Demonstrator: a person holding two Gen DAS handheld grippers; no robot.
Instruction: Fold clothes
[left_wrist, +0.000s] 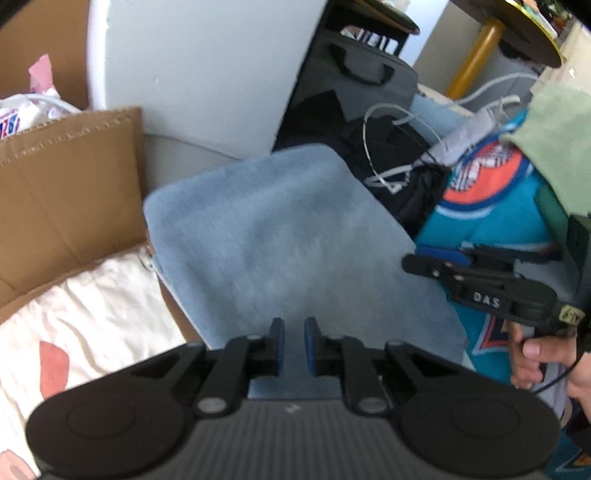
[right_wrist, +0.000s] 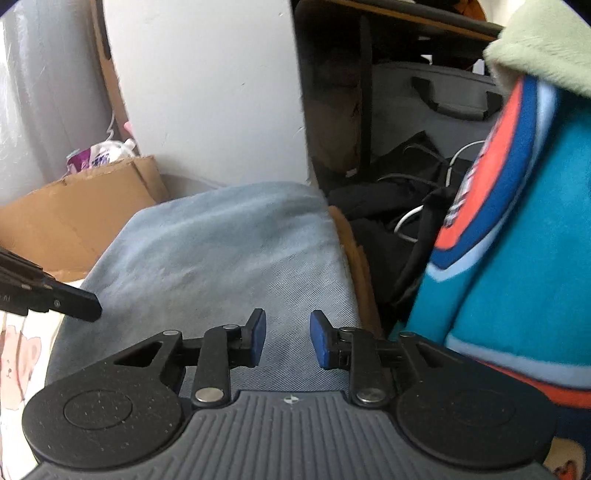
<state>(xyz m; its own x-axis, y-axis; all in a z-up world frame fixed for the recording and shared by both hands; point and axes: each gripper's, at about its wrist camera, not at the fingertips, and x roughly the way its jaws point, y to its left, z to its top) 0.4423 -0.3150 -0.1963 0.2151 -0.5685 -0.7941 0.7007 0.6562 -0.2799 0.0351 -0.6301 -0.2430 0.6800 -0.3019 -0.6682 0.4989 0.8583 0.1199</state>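
— Blue, plush folded cloth (left_wrist: 295, 236) lies flat atop the cardboard box (left_wrist: 66, 192), beside the teal jersey (right_wrist: 517, 258).
— Jaws?
— Left gripper (left_wrist: 294, 345) nearly shut, empty; right gripper (right_wrist: 287, 338) partly open, empty, over the cloth.
— Risk?
— Soft pile could slide off the box edge, I'd judge, or the fold could spring open.
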